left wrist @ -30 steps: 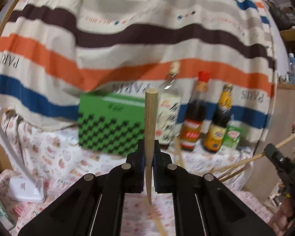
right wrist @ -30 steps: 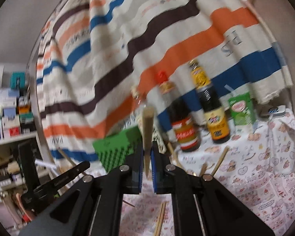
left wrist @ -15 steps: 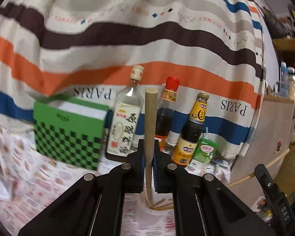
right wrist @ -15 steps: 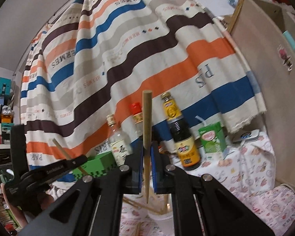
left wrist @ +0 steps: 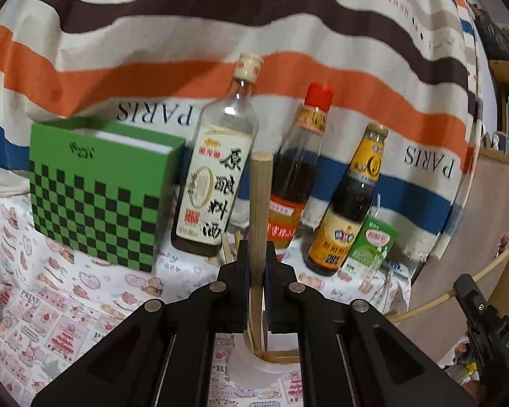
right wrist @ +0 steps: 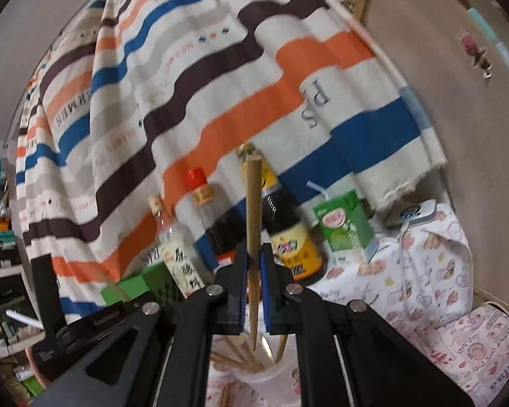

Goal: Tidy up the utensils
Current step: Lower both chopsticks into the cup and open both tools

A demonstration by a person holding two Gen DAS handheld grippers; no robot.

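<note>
My left gripper [left wrist: 256,257] is shut on a wooden chopstick [left wrist: 259,203] held upright, its lower end reaching down into a white cup [left wrist: 254,369] that holds other chopsticks. My right gripper [right wrist: 253,264] is shut on another wooden chopstick [right wrist: 253,210], also upright, its tip inside the same white cup [right wrist: 271,378] among several chopsticks. The right gripper [left wrist: 488,322] shows at the right edge of the left wrist view; the left gripper [right wrist: 85,325] shows at lower left of the right wrist view.
Behind the cup stand a green checkered box [left wrist: 98,193], a clear wine bottle [left wrist: 220,176], a red-capped bottle [left wrist: 295,176], a dark sauce bottle [left wrist: 349,210] and a green drink carton [left wrist: 370,247]. A striped cloth [left wrist: 220,51] hangs behind. A wooden panel [right wrist: 458,135] stands at right.
Both grippers have moved over the white cup, each lowering its chopstick so the tips now sit in the cup. The bottles appear closer and more centred.
</note>
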